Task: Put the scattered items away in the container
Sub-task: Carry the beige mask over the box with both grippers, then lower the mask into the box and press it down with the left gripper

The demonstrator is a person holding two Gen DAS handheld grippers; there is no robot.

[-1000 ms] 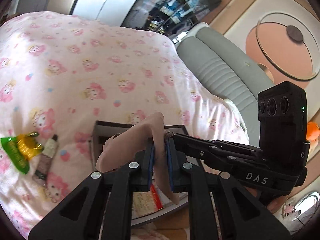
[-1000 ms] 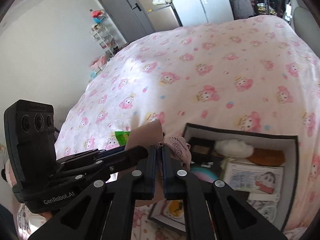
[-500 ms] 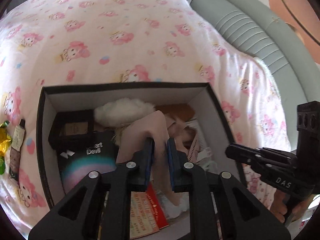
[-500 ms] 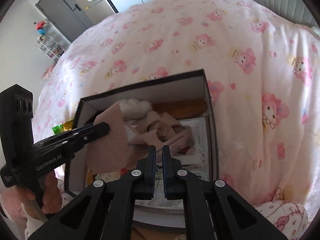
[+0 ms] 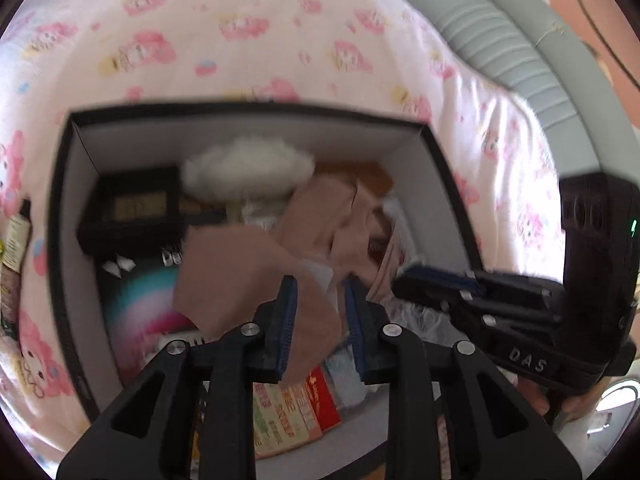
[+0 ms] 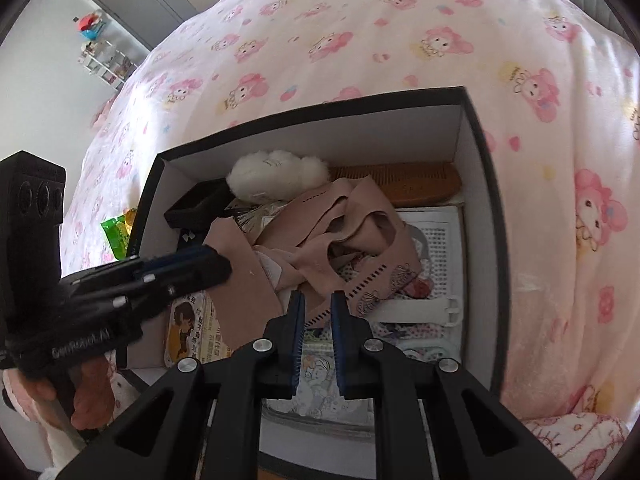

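Since the earlier frames both hand-held grippers have come down from above the bed to the box, and their jaws have just been opening.

Bed (image 6: 360,32): pink cartoon-print cover, filling both views, its edges running out of frame.

Box (image 6: 486,184): black outside, white inside, sitting open on the bed; its near wall is hiding behind the gripper bodies.

Pinkish-tan garment (image 6: 352,232): lying crumpled inside the box over the other contents. One flap (image 5: 240,276) is passing between the jaws of the left hand-held gripper (image 5: 320,320); those jaws are standing apart, and motion blur is making contact with the left pad hard to judge.

Right hand-held gripper (image 6: 316,332): jaws slightly spread, pads gripping nothing, the garment's printed edge lying just beyond the tips.

White fluffy puff (image 6: 276,176): resting at the back wall, partly covered by the garment.

Wooden comb (image 6: 404,184): beside it, lower edge hidden.

Green wrapper (image 6: 116,236): lying on the bed outside the box, partly cut off by its wall.
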